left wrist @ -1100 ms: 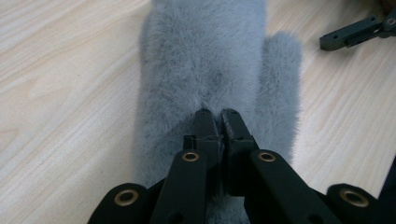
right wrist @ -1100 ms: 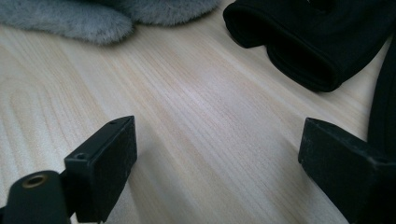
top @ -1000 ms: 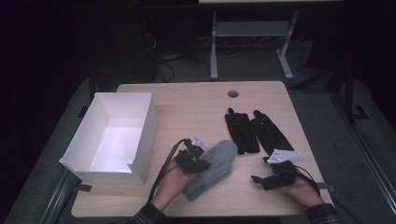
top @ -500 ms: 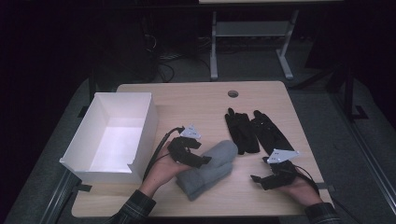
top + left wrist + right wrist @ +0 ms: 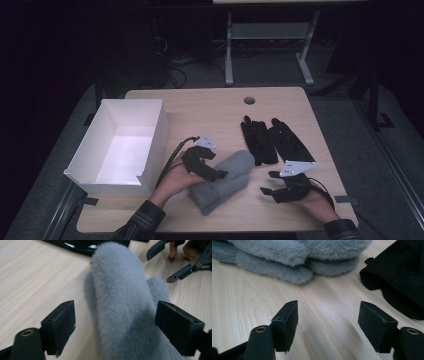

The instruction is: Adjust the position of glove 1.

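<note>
While the white box (image 5: 150,145) sits bare inside, 2 grey mittens (image 5: 225,180) lie beside it.

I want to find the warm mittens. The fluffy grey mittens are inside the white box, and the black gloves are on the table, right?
Not quite. The fluffy grey mittens lie on the light wooden table, beside the white box, not inside it, as the high view shows. The black gloves are on the table.

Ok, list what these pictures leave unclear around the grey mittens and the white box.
- Grey mittens: in the high view the left gripper covers their middle; in the left gripper view the cuff end runs off the bottom edge.
- Black gloves: cut by the right edge in the right gripper view.
- White box: its near wall hides part of the floor inside.
- Right gripper: open over bare table.
</note>
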`<state>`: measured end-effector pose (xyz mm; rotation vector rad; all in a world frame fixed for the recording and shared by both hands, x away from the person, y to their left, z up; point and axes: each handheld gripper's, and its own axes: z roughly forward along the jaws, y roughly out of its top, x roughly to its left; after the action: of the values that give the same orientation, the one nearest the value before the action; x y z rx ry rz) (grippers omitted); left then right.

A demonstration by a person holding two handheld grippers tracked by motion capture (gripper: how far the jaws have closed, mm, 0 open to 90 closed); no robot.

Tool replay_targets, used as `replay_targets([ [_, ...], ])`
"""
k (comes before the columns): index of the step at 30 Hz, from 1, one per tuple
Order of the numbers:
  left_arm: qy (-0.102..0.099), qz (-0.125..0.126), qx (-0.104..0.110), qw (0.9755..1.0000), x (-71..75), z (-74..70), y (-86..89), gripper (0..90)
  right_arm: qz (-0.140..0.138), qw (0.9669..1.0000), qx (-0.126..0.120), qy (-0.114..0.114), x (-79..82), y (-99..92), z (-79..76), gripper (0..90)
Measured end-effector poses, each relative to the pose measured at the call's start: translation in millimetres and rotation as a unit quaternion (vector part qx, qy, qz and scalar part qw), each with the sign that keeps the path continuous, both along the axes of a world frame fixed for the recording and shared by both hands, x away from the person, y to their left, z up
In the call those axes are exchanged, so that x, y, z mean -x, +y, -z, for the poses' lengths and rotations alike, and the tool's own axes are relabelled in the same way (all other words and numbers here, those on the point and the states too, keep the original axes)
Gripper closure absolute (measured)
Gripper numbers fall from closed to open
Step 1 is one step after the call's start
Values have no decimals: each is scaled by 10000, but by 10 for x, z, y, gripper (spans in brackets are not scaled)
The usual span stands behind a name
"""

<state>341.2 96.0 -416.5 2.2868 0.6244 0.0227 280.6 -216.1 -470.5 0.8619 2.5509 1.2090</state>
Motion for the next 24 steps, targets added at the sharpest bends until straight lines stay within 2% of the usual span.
replay_targets([
  [5, 104, 148, -313, 9993, -28, 139, -107, 133, -42, 10000, 60, 18, -9, 7, 19, 306],
  [6, 203, 229, -475, 9984, -51, 203, -115, 128, -31, 10000, 73, 12, -10, 5, 19, 305],
  [7, 203, 229, -475, 9984, -51, 203, -115, 127, -31, 10000, 73, 12, -10, 5, 19, 305],
  [10, 426, 236, -378, 9981, -77, 287, -123, 127, -23, 9999, 104, 9, -19, -11, 25, 302],
  [16, 495, 282, -405, 9975, -85, 344, -128, 128, -12, 9999, 144, -5, -18, -30, 34, 296],
  [19, 665, 250, -389, 9967, -89, 365, -127, 143, -42, 9999, 167, -8, -15, -27, 39, 293],
  [24, 772, 411, -374, 9955, -78, 373, -142, 246, -71, 9998, 173, -41, -8, -30, 38, 288],
])
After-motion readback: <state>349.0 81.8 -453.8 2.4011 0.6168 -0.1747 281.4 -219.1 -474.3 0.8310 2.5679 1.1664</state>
